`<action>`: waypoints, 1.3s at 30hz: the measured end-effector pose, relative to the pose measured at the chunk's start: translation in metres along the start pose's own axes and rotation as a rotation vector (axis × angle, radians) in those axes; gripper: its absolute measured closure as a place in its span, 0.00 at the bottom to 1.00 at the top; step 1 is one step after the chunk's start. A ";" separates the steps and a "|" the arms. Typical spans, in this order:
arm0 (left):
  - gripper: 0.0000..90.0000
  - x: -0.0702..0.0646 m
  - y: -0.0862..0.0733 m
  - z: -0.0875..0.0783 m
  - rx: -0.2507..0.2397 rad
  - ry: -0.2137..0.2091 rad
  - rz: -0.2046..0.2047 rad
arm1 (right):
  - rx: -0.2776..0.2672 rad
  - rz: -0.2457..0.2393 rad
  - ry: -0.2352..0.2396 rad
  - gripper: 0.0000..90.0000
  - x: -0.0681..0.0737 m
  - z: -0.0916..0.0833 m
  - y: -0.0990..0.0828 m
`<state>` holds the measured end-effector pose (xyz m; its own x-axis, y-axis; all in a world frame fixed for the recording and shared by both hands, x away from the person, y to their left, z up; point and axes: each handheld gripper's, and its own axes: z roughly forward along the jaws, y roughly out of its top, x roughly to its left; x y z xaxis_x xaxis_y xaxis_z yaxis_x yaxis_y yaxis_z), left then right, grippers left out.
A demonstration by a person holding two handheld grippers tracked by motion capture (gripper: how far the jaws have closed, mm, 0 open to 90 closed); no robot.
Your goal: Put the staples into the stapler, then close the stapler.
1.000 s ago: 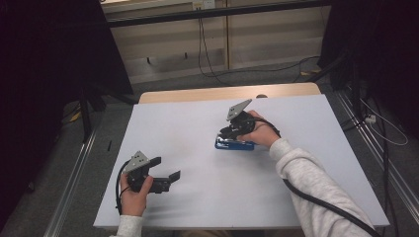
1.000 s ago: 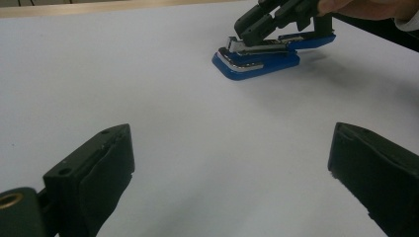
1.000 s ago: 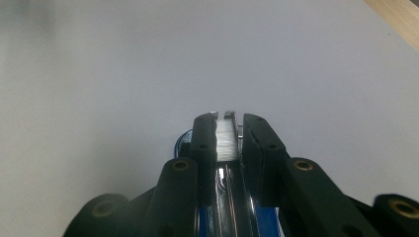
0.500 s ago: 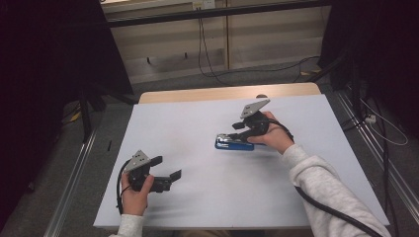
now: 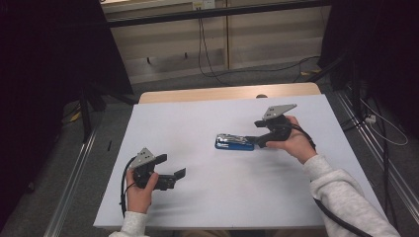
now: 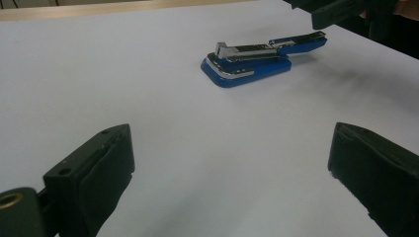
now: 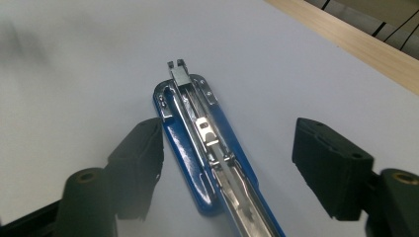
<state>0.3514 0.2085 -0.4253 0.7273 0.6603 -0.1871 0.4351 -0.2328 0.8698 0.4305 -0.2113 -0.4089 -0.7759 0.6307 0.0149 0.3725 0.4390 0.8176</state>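
Both hand-held grippers spread: right (image 7: 227, 163) w/ jaws astride blue stapler (image 7: 207, 143), left (image 6: 232, 182) apart.

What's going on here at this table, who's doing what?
A person sits at a white table holding tongs in each hand. The right tongs are open and straddle the rear end of a blue stapler, which lies flat near the table's middle with its metal staple channel exposed. They have not closed on it. The left tongs are open too, low over bare table nearer the person, pointing toward the stapler from a distance.
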 end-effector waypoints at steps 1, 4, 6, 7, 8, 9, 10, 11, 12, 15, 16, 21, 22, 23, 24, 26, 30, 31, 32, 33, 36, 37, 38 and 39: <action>0.04 0.000 0.000 0.000 -0.001 0.000 -0.001 | 0.000 0.007 -0.015 0.27 0.001 -0.003 -0.003; 0.04 -0.001 0.002 0.001 -0.005 -0.003 0.001 | 0.002 0.023 -0.035 0.22 0.003 -0.011 -0.011; 0.04 -0.001 0.003 0.003 -0.010 -0.004 0.002 | 0.001 0.032 -0.054 0.21 0.004 -0.016 -0.017; 0.04 -0.002 0.003 0.004 -0.010 -0.005 -0.002 | 0.000 0.038 -0.062 0.20 0.005 -0.019 -0.020; 0.04 -0.001 0.003 0.006 -0.009 -0.008 0.000 | -0.001 0.043 -0.066 0.20 0.005 -0.020 -0.022; 0.04 -0.001 0.004 0.007 -0.002 -0.007 0.003 | -0.001 0.042 -0.073 0.20 0.006 -0.023 -0.025; 0.04 -0.001 0.004 0.008 -0.005 -0.004 0.001 | 0.005 0.041 -0.082 0.20 0.007 -0.024 -0.028; 0.04 -0.001 0.005 0.010 -0.006 -0.002 0.000 | 0.010 0.041 -0.092 0.19 0.008 -0.026 -0.030; 0.04 -0.001 0.005 0.010 -0.005 -0.003 0.001 | 0.006 0.046 -0.095 0.19 0.008 -0.027 -0.033; 0.04 -0.001 0.005 0.011 -0.006 0.000 -0.001 | 0.000 0.060 -0.110 0.18 0.009 -0.032 -0.039; 0.04 -0.001 0.006 0.012 -0.005 0.003 -0.002 | -0.002 0.062 -0.115 0.18 0.009 -0.033 -0.041; 0.04 -0.001 0.010 0.017 -0.017 0.009 -0.003 | -0.001 0.067 -0.149 0.18 0.013 -0.039 -0.050; 0.04 -0.002 0.011 0.018 -0.012 0.010 -0.005 | -0.004 0.068 -0.153 0.18 0.013 -0.041 -0.052; 0.04 -0.002 0.011 0.020 -0.008 0.011 -0.002 | -0.006 0.072 -0.155 0.18 0.014 -0.042 -0.054; 0.04 -0.003 0.012 0.023 -0.006 0.011 -0.002 | -0.004 0.072 -0.163 0.18 0.015 -0.044 -0.055; 0.04 -0.003 0.013 0.028 0.001 0.006 0.006 | -0.004 0.069 -0.175 0.18 0.016 -0.047 -0.060; 0.05 -0.006 0.017 0.039 0.006 0.003 0.016 | -0.028 0.104 -0.187 0.19 0.016 -0.052 -0.072; 0.06 -0.006 0.018 0.042 0.005 -0.005 0.013 | -0.029 0.111 -0.187 0.19 0.016 -0.053 -0.075; 0.07 -0.007 0.019 0.045 0.000 -0.006 0.010 | -0.027 0.119 -0.182 0.21 0.015 -0.053 -0.078; 0.07 -0.007 0.019 0.049 0.000 -0.006 0.011 | -0.023 0.120 -0.185 0.22 0.014 -0.054 -0.080; 0.08 -0.008 0.021 0.060 0.028 0.010 0.028 | -0.030 0.122 -0.200 0.28 0.012 -0.059 -0.083; 0.09 -0.009 0.022 0.063 0.026 0.011 0.028 | -0.038 0.127 -0.202 0.30 0.012 -0.061 -0.084; 0.09 -0.009 0.023 0.066 0.027 0.005 0.029 | -0.037 0.128 -0.210 0.34 0.011 -0.062 -0.084; 0.09 -0.010 0.024 0.069 0.026 0.005 0.033 | -0.033 0.121 -0.216 0.36 0.011 -0.064 -0.084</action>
<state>0.3912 0.1475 -0.4344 0.7391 0.6553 -0.1562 0.4243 -0.2728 0.8635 0.3579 -0.2824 -0.4407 -0.5986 0.8010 -0.0071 0.4360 0.3332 0.8360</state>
